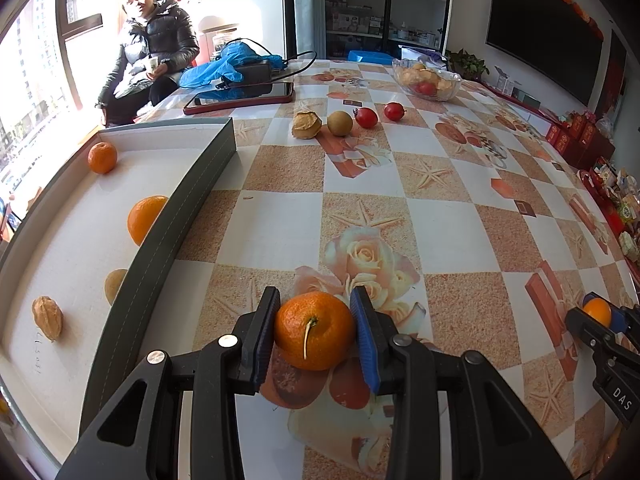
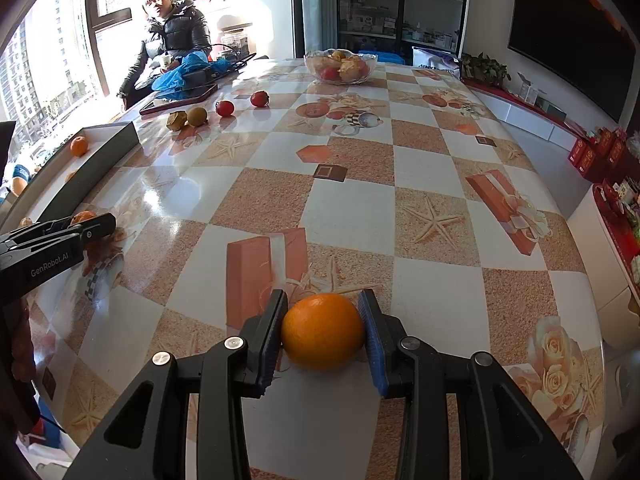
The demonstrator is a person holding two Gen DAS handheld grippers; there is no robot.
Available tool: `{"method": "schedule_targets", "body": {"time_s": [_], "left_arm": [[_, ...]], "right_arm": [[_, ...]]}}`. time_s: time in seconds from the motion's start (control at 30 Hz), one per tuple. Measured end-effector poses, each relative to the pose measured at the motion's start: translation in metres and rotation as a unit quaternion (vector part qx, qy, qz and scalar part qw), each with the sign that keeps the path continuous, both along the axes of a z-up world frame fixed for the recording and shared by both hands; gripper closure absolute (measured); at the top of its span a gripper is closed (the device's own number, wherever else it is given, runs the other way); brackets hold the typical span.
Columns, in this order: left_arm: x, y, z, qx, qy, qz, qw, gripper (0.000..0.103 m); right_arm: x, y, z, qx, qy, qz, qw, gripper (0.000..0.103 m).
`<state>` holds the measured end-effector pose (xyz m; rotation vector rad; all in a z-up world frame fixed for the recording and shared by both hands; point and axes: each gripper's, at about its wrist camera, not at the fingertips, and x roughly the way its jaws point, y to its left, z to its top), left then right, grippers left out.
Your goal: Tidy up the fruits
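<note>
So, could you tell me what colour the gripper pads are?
Blue pads, black on the outside; clearest in the left wrist view.

Left gripper [image 2: 94,227] arm: I read "GenRobot.AI" in white.
Right gripper [image 1: 600,314] arm: I read "DAS" in white.
Box [image 1: 160,248] floor: handwriting, unreadable to me.

This looks like a room in a home, up high in a city. A big table [image 2: 432,168] has a shiny cloth with pictures of roses and starfish, and a glass bowl [image 2: 340,65] of fruit sits on it. A person in a puffy dark jacket [image 1: 160,40] sits by the sunny window [image 2: 44,68] with tall buildings outside, and there are shelves [image 1: 384,4], a plant [image 2: 486,68] and a dark screen [image 2: 572,36] on the wall.
</note>
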<state>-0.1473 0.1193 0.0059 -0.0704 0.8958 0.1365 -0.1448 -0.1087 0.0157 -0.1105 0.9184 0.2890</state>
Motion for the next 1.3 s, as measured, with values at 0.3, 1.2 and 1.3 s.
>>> {"method": "schedule_targets", "body": {"time_s": [0.3, 1.2, 1.3], "left_arm": [[0.000, 0.000, 0.000, -0.001, 0.000, 0.000, 1.0000, 0.063], [-0.010, 0.008, 0.003, -0.039, 0.016, -0.012, 0.9990, 0.064], [-0.012, 0.010, 0.003, -0.041, 0.016, -0.011, 0.9989, 0.064]], "right_arm": [[0.000, 0.000, 0.000, 0.000, 0.000, 0.000, 1.000, 0.064], [0.005, -0.002, 0.005, 0.044, 0.046, -0.005, 0.998, 0.065], [0.004, 0.001, 0.005, 0.043, 0.046, -0.003, 0.998, 0.065]]}}
